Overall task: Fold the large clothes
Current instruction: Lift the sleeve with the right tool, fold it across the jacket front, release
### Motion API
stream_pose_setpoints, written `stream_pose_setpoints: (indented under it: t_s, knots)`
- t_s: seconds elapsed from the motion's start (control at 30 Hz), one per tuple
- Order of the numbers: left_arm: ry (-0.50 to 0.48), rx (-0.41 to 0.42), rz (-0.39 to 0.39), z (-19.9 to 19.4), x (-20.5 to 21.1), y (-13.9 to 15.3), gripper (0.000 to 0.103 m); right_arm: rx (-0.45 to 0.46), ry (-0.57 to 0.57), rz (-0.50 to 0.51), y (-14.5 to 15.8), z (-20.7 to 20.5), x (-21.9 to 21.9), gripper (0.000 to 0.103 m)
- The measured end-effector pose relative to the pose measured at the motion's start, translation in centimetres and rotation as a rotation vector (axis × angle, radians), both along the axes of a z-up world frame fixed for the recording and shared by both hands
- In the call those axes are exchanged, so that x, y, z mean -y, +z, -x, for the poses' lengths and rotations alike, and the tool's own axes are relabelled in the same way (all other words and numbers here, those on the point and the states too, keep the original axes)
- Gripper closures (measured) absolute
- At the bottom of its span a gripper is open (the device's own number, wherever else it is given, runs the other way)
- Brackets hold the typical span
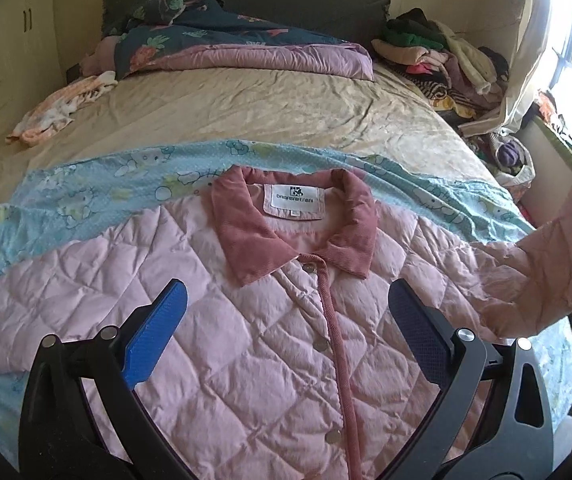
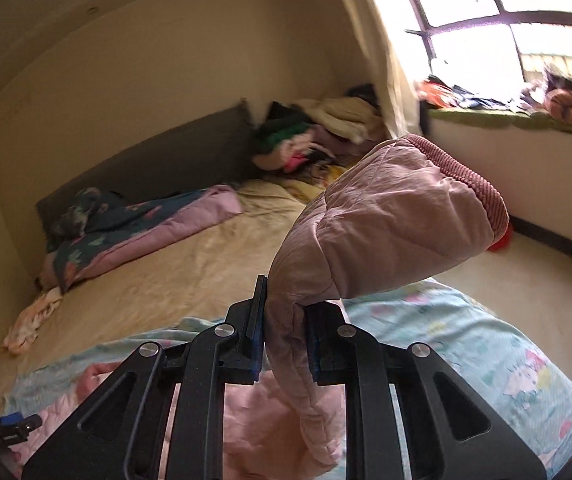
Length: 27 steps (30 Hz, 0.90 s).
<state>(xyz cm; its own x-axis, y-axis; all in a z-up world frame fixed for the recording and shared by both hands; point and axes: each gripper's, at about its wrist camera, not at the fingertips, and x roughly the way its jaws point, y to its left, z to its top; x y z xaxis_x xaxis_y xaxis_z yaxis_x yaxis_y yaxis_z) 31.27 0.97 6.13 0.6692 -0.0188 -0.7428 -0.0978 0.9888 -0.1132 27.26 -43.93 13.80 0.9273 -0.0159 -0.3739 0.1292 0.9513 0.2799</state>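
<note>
Your pale pink quilted jacket (image 1: 246,344) with the dusty-rose corduroy collar (image 1: 286,224) lies face up and snapped shut on a light blue cartoon-print sheet (image 1: 86,200), which is spread over the near part of the bed (image 1: 246,108) with its beige cover. The collar points toward the headboard, and a white label shows inside the neck.

Your left gripper (image 1: 286,328) hangs above the jacket's chest with its blue-padded fingers (image 1: 158,332) standing wide apart, one on each side of the button placket, nothing between them.

Your right gripper (image 2: 284,336) is clamped on the jacket's sleeve (image 2: 366,232), pinching the padded fabric a little below the ribbed rose cuff (image 2: 470,176). The sleeve is lifted clear of the bed, the cuff end flopping over past the fingertips toward the window side. In the left wrist view that raised sleeve shows at the right edge.

A folded floral quilt (image 1: 226,52) lies near the headboard, and a heap of mixed clothes (image 1: 438,56) sits in the far corner.
</note>
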Motion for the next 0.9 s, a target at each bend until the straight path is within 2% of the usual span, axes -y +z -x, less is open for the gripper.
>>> stream_pose_setpoints:
  t_s: [0.17, 0.27, 0.3, 0.4, 0.73, 0.9]
  knots:
    - [0.009, 0.030, 0.041, 0.8, -1.7, 0.9, 0.008, 0.023, 0.069, 0.040, 1.9, 0.4, -3.9, 0.087]
    - [0.004, 0.046, 0.128, 1.2, -3.4, 1.2, 0.008, 0.031, 0.116, 0.073, 3.0, 0.2, -6.5, 0.087]
    - [0.010, 0.042, 0.129, 1.2, -3.8, 1.2, 0.008, 0.033, 0.127, 0.080, 3.2, 0.3, -7.2, 0.087]
    - [0.054, 0.022, 0.046, 1.3, -4.4, 1.0, 0.008, 0.038, 0.171, 0.097, 3.7, 0.6, -9.4, 0.087]
    - [0.102, 0.023, 0.076, 2.4, -8.1, 0.7, 0.008, 0.032, 0.277, 0.123, 3.5, -0.2, -15.9, 0.087]
    - [0.111, 0.028, 0.150, 2.8, -10.1, 0.5, 0.008, 0.033, 0.324, 0.138, 3.1, -0.4, -18.3, 0.087]
